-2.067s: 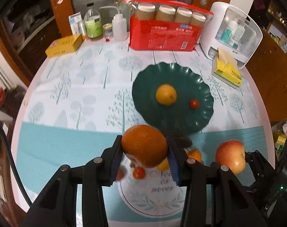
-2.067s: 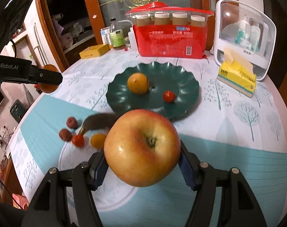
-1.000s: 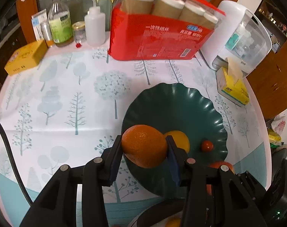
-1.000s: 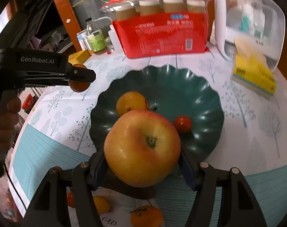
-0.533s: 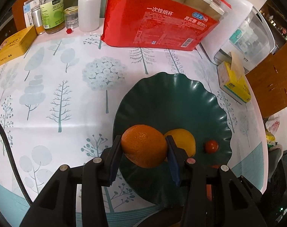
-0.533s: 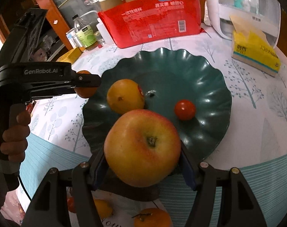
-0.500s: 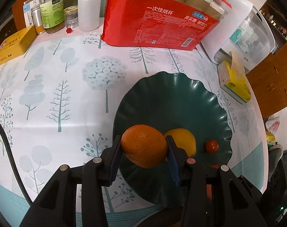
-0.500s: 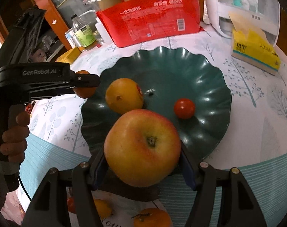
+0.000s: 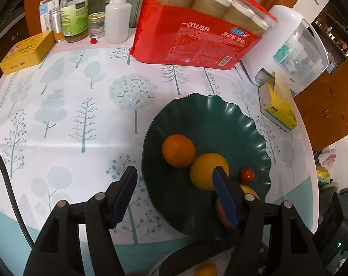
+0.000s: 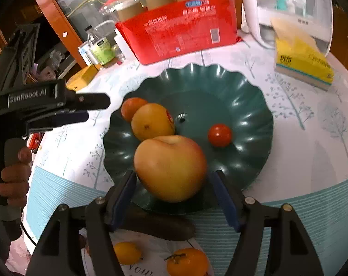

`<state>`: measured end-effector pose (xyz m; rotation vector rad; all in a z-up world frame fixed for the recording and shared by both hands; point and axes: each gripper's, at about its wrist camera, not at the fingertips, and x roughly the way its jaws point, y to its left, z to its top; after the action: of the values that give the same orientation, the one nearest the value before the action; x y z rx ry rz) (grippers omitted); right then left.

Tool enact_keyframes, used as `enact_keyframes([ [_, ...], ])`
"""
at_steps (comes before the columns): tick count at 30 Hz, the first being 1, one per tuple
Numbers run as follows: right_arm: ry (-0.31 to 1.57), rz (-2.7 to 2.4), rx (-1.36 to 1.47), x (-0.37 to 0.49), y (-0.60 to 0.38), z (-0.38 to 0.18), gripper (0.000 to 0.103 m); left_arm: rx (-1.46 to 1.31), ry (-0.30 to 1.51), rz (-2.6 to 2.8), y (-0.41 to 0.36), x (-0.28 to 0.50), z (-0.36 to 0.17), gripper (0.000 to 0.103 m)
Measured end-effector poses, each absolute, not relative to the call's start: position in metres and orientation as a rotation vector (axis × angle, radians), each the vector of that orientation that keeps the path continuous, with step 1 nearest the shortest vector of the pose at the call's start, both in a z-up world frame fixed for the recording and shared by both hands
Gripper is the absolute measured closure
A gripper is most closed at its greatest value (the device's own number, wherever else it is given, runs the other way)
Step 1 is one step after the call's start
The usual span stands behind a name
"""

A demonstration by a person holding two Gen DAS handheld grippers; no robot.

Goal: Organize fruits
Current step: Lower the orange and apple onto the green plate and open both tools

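A dark green scalloped plate (image 9: 219, 112) (image 10: 247, 96) holds an orange (image 9: 178, 150) (image 10: 131, 107), a yellow citrus fruit (image 9: 206, 171) (image 10: 152, 120) and a cherry tomato (image 9: 247, 175) (image 10: 219, 135). My left gripper (image 9: 176, 195) is open and empty above the plate's near left edge. My right gripper (image 10: 174, 197) is open; the apple (image 10: 171, 168) sits on the plate just ahead of its fingers, blurred. The apple peeks out behind my left gripper's right finger (image 9: 249, 189).
A white plate (image 10: 151, 260) at the near edge carries a small yellow fruit (image 10: 126, 253), a mandarin (image 10: 187, 262) and a dark long object (image 10: 160, 226). A red cup pack (image 9: 192, 39), white appliance (image 9: 293, 53), tissue box (image 9: 278, 110), bottles (image 9: 117, 20) and yellow tin (image 9: 26, 51) line the table's far side.
Both grippers have opened. The orange has left my left gripper and lies on the green plate beside the yellow fruit. The apple has left my right gripper and rests on the plate.
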<state>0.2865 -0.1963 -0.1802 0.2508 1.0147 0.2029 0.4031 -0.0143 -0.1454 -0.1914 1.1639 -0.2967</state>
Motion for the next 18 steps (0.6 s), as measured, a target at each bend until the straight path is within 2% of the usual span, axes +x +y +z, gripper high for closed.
enact_keyframes([
  [18, 0.978, 0.186, 0.284, 0.223, -0.198, -0.151, 0.032, -0.219, 1.095, -0.247, 0.025, 0.313, -0.103, 0.036],
])
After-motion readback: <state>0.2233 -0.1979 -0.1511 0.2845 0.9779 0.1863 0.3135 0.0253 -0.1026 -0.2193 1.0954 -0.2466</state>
